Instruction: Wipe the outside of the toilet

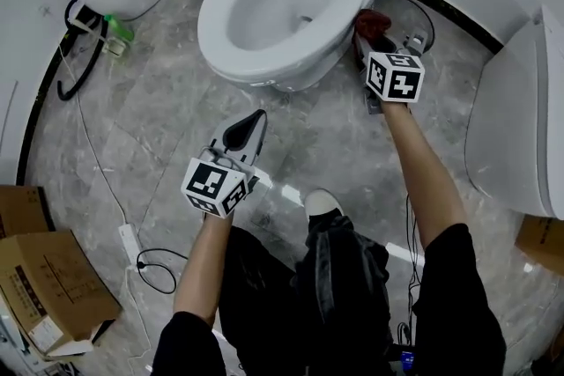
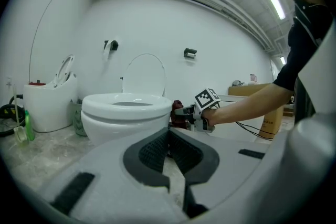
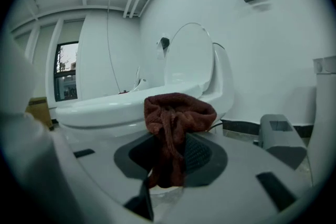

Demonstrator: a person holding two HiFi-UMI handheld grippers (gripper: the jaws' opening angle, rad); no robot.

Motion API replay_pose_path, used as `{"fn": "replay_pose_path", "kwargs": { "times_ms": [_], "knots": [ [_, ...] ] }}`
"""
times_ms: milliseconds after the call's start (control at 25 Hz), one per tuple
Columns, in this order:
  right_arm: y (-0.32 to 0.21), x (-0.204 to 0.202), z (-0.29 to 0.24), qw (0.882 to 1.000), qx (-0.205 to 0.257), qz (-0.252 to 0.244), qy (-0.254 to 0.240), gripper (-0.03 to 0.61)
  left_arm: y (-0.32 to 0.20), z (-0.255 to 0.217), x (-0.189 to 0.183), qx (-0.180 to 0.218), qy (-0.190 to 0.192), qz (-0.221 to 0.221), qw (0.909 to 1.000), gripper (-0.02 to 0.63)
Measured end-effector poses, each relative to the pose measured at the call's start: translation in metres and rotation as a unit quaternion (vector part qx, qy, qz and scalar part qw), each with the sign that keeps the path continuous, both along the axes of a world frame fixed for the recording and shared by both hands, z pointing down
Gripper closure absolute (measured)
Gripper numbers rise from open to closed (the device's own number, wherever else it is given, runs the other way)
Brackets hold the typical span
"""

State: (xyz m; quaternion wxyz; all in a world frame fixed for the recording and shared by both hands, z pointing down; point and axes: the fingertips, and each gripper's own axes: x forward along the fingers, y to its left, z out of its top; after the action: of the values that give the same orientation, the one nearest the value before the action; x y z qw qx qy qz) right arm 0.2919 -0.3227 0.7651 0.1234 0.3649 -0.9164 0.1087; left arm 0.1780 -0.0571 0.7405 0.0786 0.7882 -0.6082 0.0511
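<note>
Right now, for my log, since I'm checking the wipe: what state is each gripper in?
left gripper: shut, holding nothing.
right gripper: shut on the dark red cloth.

1. White oval ceramic toilet (image 1: 220, 22): smooth, glossy.
2. Dark red bunched cloth (image 3: 176, 113): fuzzy, matt terry weave.
3. Grey marbled stone-look floor (image 1: 150, 128): polished, reflective.
4. Brown cardboard box (image 1: 53, 286): matt, papery.
</note>
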Motion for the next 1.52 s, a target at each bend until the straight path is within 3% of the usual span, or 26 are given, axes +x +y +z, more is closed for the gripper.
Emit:
{"fn": "replay_pose_path", "kwargs": {
  "times_ms": [240, 800, 1120, 1320, 1520],
  "knots": [
    [0.03, -0.019, 0.003, 0.997, 0.049, -0.043, 0.034, 0.469, 0.012, -0.001, -0.008, 0.01, -0.005, -0.005, 0.9999, 0.611],
    [0.124, -0.056, 0.011, 0.99, 0.063, -0.125, 0.025, 0.471, 0.015, 0.012, -0.012, 0.001, -0.012, -0.013, 0.9998, 0.611],
    [0.177, -0.092, 0.02, 0.977, 0.067, -0.201, 0.028, 0.471, 0.017, 0.015, -0.029, -0.004, -0.017, -0.029, 0.9994, 0.611],
    [0.209, -0.106, 0.021, 0.96, 0.07, -0.268, 0.032, 0.471, 0.014, 0.018, -0.029, -0.009, -0.017, -0.027, 0.9995, 0.611],
    [0.194, -0.073, 0.024, 0.967, 0.07, -0.245, 0.024, 0.469, 0.005, 0.02, -0.026, -0.008, -0.02, -0.018, 0.9996, 0.611]
  ]
}}
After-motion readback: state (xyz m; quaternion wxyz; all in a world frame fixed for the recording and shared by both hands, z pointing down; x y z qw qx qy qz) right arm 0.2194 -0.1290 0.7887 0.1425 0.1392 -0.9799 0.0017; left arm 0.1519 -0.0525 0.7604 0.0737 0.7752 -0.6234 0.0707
